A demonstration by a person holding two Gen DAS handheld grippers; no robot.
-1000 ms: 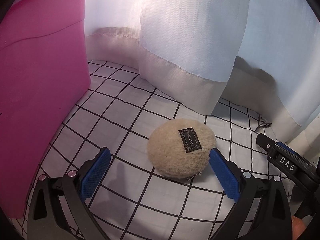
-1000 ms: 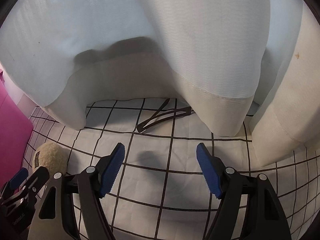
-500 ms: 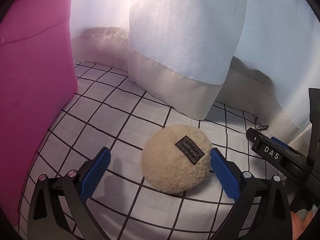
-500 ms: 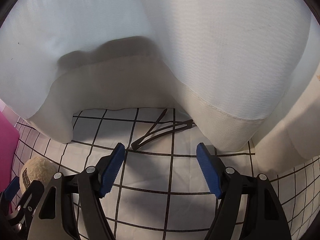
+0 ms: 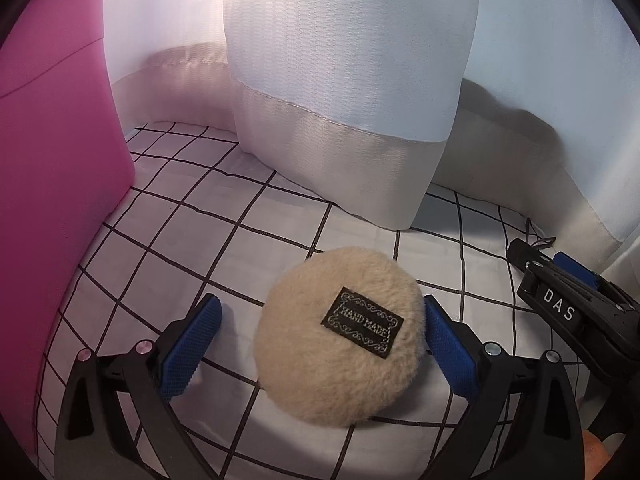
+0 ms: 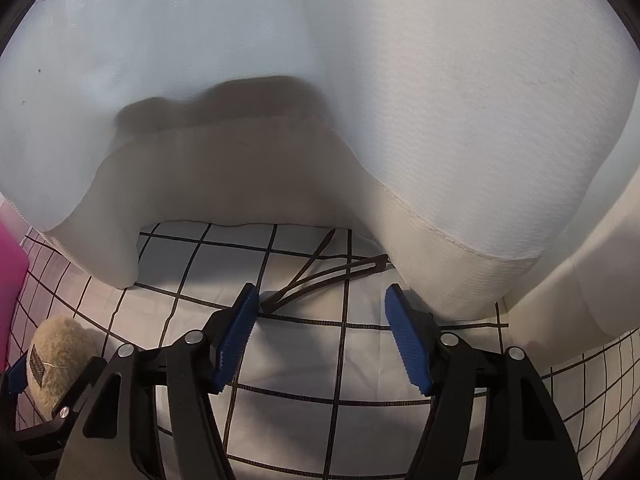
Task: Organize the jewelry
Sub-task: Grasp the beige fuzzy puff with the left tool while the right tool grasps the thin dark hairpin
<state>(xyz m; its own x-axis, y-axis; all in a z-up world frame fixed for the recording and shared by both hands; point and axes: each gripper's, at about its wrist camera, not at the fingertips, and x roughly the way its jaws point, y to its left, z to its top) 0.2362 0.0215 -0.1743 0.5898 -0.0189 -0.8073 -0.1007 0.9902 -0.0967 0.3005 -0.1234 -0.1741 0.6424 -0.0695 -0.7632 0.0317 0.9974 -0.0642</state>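
The right hand-held gripper (image 6: 320, 332) is closing, nothing gripped yet, nearing the hair clips (image 6: 320, 276). The left hand-held gripper (image 5: 320, 344), still open, is now straddling the fluffy pouch (image 5: 340, 336).

I read this as a home, most likely a bedroom or a window nook. My rig works over a soft white cloth with a black grid (image 5: 280, 208) that dimples like bedding. Along its far edge hang sheer white curtains (image 5: 352, 60) with a heavier cream hem, daylight glowing through them. At the left edge stands a pink plastic bin (image 5: 60, 160). Small personal things lie on the cloth: a fluffy beige pouch (image 5: 340, 344) labelled "HAND MADE" and dark hair clips (image 6: 320, 276) near the curtain hem.
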